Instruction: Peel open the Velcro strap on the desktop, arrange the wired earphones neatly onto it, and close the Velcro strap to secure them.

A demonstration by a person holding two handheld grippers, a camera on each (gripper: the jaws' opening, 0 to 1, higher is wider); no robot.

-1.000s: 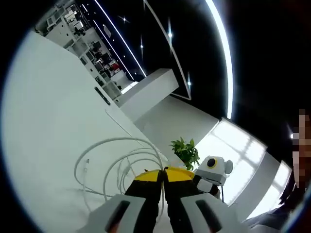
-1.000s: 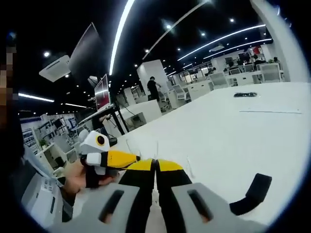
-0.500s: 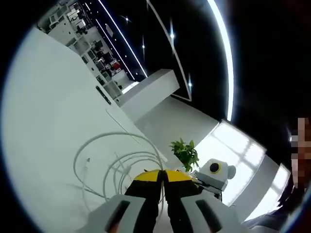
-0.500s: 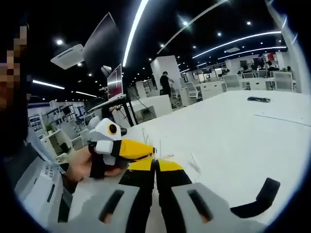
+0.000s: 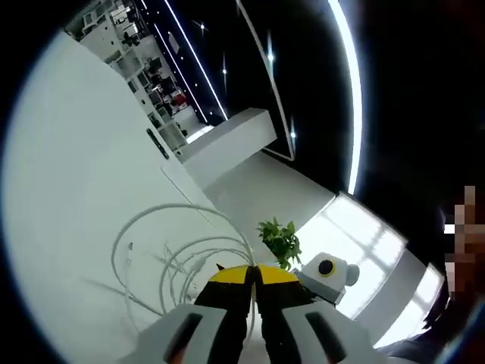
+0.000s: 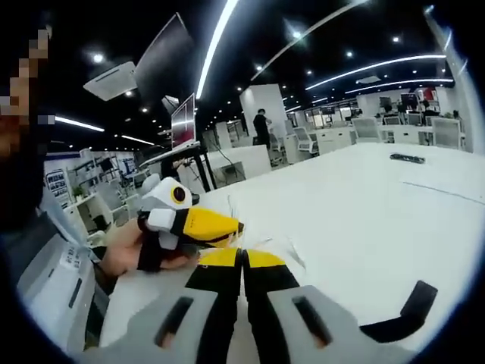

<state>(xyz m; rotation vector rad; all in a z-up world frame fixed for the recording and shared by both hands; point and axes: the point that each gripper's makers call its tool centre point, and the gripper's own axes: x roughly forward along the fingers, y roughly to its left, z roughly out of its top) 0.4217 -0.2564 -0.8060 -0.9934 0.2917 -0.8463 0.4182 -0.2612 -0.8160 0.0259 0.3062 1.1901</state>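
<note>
Two grippers, one set of earphones and one strap are showing on a single white desktop (image 6: 379, 205).

Left gripper view: the left gripper (image 5: 254, 271) is rising from the bottom edge with its yellow-tipped jaws pressed together, and whether a strand of cable is caught between them cannot be told. The wired earphones (image 5: 178, 254), one white cable lying in several loose overlapping loops, are resting on the desktop just ahead of and to the left of those tips, the nearest loops reaching the tips. The right gripper (image 5: 322, 274) is entering just to the right of the jaws.

Right gripper view: the right gripper (image 6: 242, 256) is pointing forward with its jaws closed against each other, nothing visibly between them. The Velcro strap (image 6: 402, 311), one black curved band, is lying on the desktop to the right of the jaws, near but apart from them. The left gripper, held in a hand (image 6: 125, 250), is crossing in from the left, its yellow tip just above the right gripper's tips.
</note>
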